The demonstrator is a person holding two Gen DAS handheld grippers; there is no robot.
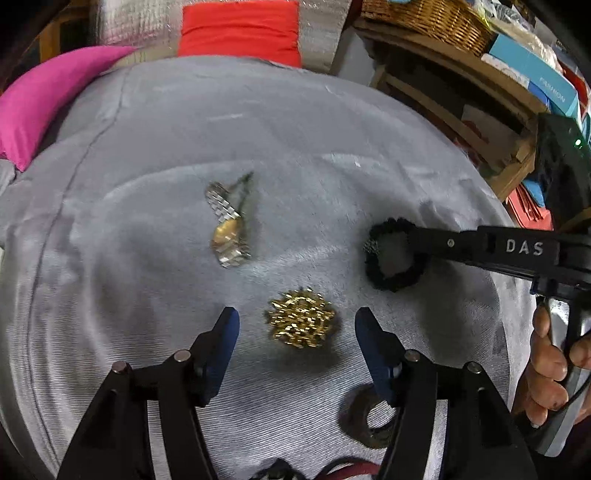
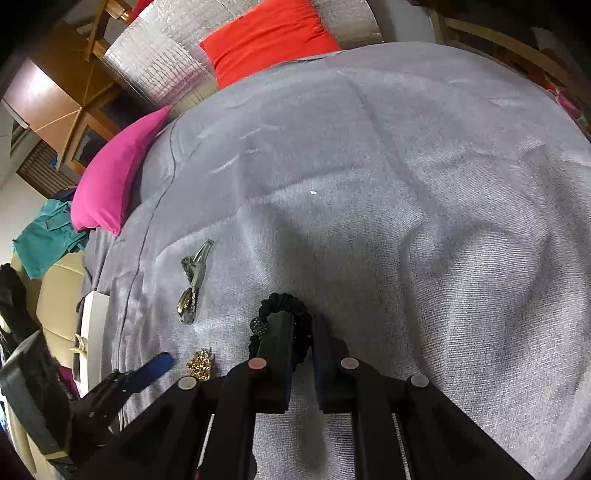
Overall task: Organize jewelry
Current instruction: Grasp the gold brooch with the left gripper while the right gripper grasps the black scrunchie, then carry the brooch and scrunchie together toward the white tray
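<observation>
Lying on a grey blanket (image 1: pixel 295 129) spread over what appears to be a bed, four loose pieces are recorded. Item one: a black scrunchie-type hair band (image 1: pixel 391 254) with a small beaded charm, right of centre in the left wrist view, pinched at its rim by the right gripper (image 2: pixel 301 332), whose fingers are pressed nearly together on the fabric ring. It is judged soft, light and compressible; a hold across the ring wall is judged secure, though the band may sag or twist when lifted. Item two: a gold cluster brooch (image 1: pixel 301 323), lower centre of the same view, framed between the fingers of the left gripper (image 1: pixel 297 326), which is spread wide and not touching it. It is judged stiff, light and prickly-edged, possibly slippery on metal; a grip across its widest rim is advised, and its small petals may bend. Item three: a watch with a metal link strap (image 1: pixel 227 229), with a hair clip (image 2: pixel 201 264) against it, left of centre. It is judged heavier and jointed, best taken at the case. Item four: a dark ring-shaped piece (image 1: pixel 364 419), lower right, partly hidden by the left gripper; its material cannot be told. Pink (image 1: pixel 48 103) and red (image 1: pixel 240 31) cushions are noted at the upper edge.
</observation>
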